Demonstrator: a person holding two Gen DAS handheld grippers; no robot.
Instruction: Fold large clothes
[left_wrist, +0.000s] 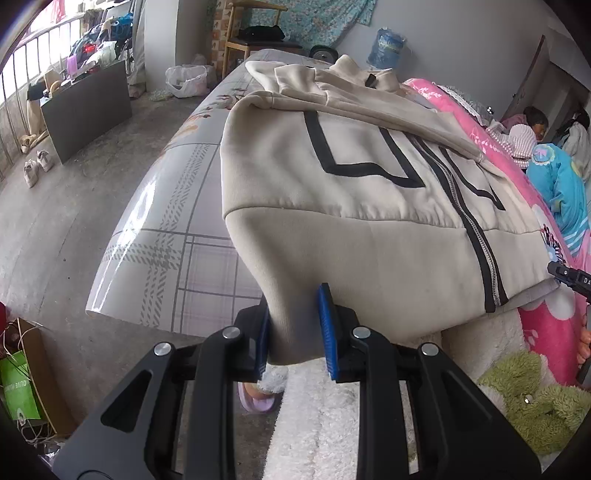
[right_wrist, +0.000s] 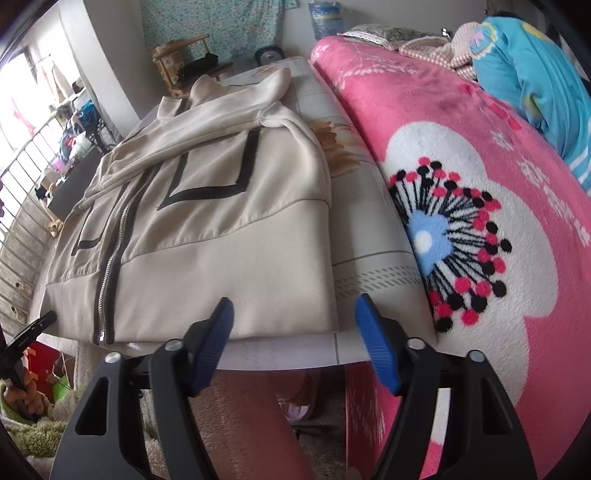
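1. The left tool (left_wrist: 293, 332) is clamped on the near-left hem corner of the cream zip jacket (left_wrist: 369, 206); the right tool (right_wrist: 295, 332) gapes empty before the opposite corner.
2. Best grip that corner too, then lift both evenly.
3. The jacket lies flat on the bench (left_wrist: 166, 229), sleeves folded across, with black trim.

The jacket (left_wrist: 369, 221) was cream-beige all over, with black angular stripe outlines across the front and a silver zipper (left_wrist: 476, 236) edged in black tape. The table (left_wrist: 166, 236) under it was covered in a glossy pale grey plaid, plus some orange-brown floral print. The blanket (right_wrist: 480, 155) was done in hot pink with a big white flower, blue centre, black and pink dots. Blue pads (right_wrist: 376, 347) were seen on black gripper arms.
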